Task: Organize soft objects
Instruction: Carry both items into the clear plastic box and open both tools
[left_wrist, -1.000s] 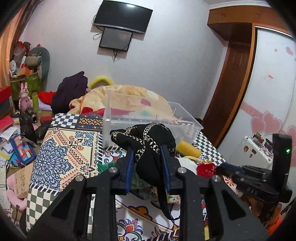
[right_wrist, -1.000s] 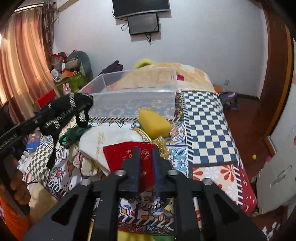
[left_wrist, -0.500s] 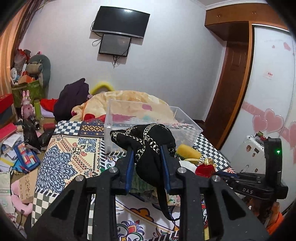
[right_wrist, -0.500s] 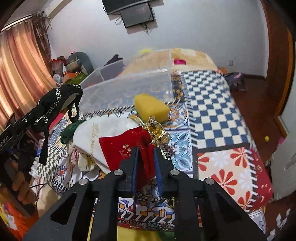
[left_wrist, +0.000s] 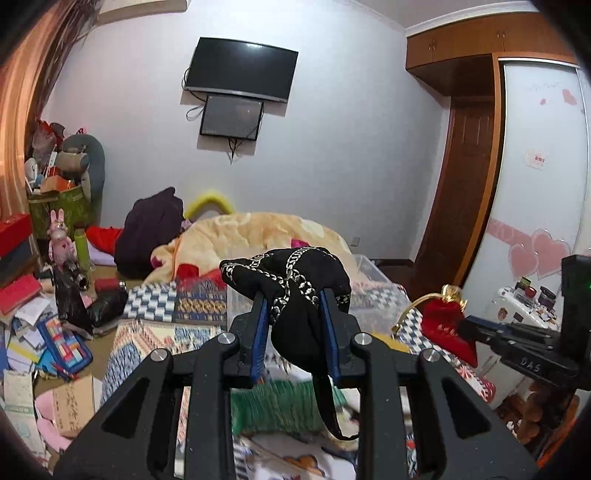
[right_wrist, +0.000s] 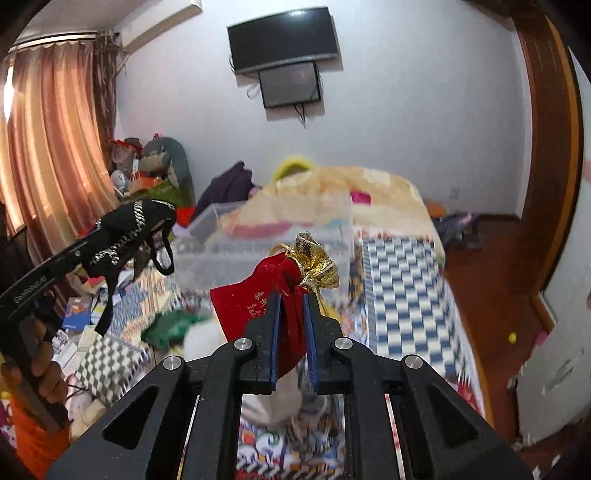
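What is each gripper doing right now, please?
Left gripper: shut on the black cloth.
Right gripper: shut on the red pouch.

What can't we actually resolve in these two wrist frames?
- Clear plastic bin: contents unreadable. Motion blur in the right wrist view; the black fabric piece with silver chain trim covers it in the left wrist view.
- Gold lettering on the red velvet drawstring pouch: too small, partly behind the right gripper fingers.
- Items under the left gripper: blurred, cut by the gripper body.
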